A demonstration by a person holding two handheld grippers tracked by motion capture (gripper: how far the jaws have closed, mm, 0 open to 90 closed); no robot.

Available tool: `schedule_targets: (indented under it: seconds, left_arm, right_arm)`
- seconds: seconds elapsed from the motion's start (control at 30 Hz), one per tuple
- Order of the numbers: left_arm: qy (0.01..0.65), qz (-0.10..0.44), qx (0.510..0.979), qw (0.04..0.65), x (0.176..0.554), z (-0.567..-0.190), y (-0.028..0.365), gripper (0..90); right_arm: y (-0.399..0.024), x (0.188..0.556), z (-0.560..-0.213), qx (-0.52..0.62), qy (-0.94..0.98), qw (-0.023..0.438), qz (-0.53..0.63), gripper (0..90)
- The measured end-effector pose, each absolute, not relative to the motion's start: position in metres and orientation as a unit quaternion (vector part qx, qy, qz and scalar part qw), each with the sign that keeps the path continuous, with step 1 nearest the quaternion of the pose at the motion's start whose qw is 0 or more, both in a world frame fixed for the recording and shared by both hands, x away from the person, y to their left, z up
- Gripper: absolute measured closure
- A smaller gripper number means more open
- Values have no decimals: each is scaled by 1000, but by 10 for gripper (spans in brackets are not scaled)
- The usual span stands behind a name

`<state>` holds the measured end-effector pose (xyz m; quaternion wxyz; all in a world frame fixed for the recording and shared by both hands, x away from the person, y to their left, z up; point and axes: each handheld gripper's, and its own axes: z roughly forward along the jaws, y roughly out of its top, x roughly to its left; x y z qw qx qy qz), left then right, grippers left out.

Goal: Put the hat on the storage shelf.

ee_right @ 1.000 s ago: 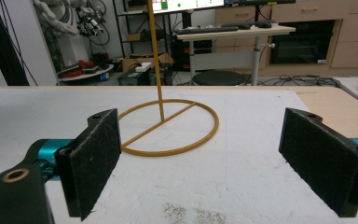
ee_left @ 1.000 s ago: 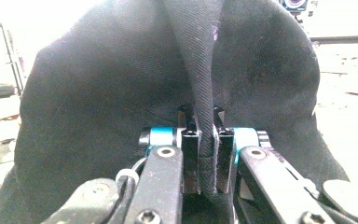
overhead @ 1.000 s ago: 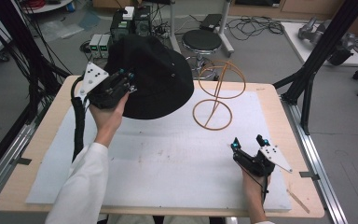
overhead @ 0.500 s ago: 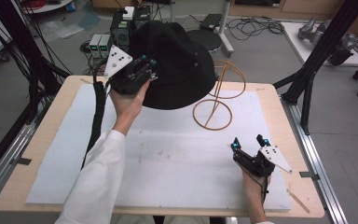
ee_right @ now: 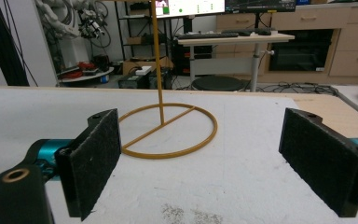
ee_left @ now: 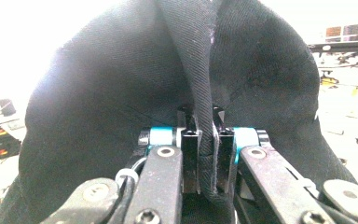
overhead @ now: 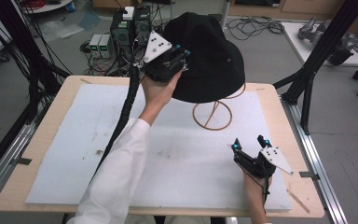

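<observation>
Evidently the black hat hangs over the wire stand, brim pinched in the left gripper, apparently not yet released, while the right gripper rests wide-jawed and empty on the table.

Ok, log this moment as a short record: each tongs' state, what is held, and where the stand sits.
left tongs: shut on the brim of the black bucket hat, raised above the far side of the table
right tongs: open, holding nothing, low over the near right of the white mat
hat position: over the top of the gold wire hat stand; whether it rests on the stand cannot be told
stand: ring base flat on the mat, thin upright pole rising from its cross bar
table: wooden, covered by the mat
</observation>
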<state>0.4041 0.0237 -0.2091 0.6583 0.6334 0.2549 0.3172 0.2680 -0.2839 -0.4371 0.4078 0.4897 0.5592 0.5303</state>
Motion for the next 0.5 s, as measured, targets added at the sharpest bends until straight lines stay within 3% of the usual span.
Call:
schedule_targets:
  seconds: [0.5]
  left_arm:
    - [243, 275, 646, 670, 425, -205, -37, 856]
  right_arm:
    - [-287, 265, -437, 492, 553, 408, 535, 122]
